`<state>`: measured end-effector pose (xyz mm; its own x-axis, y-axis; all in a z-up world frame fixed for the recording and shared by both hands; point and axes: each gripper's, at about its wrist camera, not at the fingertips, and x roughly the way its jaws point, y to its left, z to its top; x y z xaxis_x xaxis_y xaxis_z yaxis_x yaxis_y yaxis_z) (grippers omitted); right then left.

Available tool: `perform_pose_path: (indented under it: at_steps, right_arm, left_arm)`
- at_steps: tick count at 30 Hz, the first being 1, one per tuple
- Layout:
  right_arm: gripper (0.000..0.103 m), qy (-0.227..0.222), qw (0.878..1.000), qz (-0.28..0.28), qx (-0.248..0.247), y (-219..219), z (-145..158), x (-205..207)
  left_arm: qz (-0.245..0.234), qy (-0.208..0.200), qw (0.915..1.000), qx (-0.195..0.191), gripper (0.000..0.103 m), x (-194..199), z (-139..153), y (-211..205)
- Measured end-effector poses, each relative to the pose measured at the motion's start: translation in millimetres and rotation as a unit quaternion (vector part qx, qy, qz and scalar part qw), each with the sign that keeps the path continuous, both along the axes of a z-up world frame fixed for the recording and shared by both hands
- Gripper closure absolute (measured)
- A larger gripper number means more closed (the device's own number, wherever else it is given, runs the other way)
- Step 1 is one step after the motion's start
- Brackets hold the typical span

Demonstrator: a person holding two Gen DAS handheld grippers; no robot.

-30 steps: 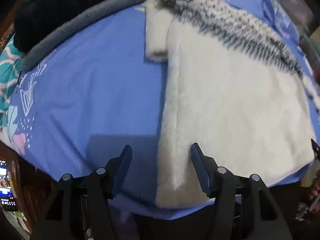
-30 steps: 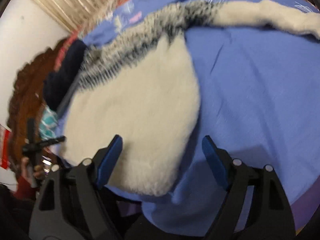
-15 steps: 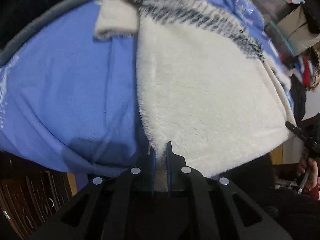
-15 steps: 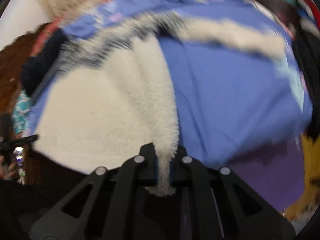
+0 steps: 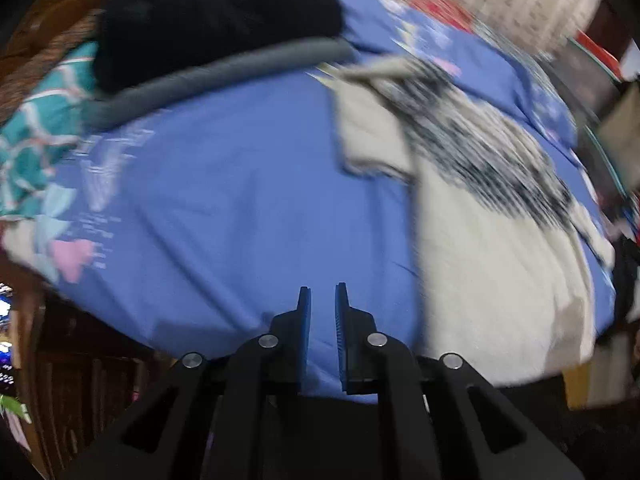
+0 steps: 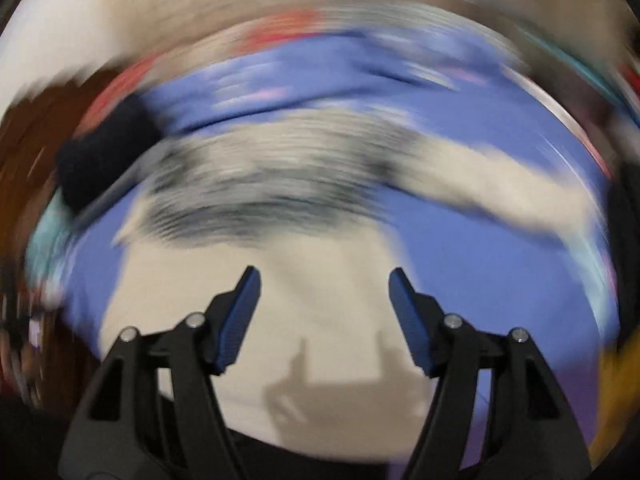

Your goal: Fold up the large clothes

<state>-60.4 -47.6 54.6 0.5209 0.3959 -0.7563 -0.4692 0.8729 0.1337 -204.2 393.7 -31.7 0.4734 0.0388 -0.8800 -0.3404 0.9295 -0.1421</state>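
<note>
Blue bedsheet bears cream sweater, right of left fingers.

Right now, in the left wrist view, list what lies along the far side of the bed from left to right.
Teal patterned fabric → black clothes pile resting on a grey roll → the cream fleece garment with its black-speckled yoke, lying on the blue bedsheet.
</note>
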Motion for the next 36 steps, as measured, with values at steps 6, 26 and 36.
perform_pose_path:
  at_steps: [6, 26, 36]
  right_arm:
    - [0.025, -0.053, 0.963, 0.249, -0.084, 253.7, -38.2, -9.2]
    - [0.096, 0.089, 0.928, 0.348, 0.099, 441.4, 117.9, 85.7]
    - [0.096, 0.01, 0.952, 0.295, 0.083, 301.4, 206.0, 142.5]
  left_arm:
    - [0.057, -0.007, 0.9981, 0.022, 0.067, -19.1, -2.4, 42.5]
    - [0.155, -0.056, 0.986, 0.024, 0.017, -51.7, -5.2, 107.7]
    - [0.086, -0.059, 0.9924, 0.066, 0.016, 4.0, 22.9, 61.9]
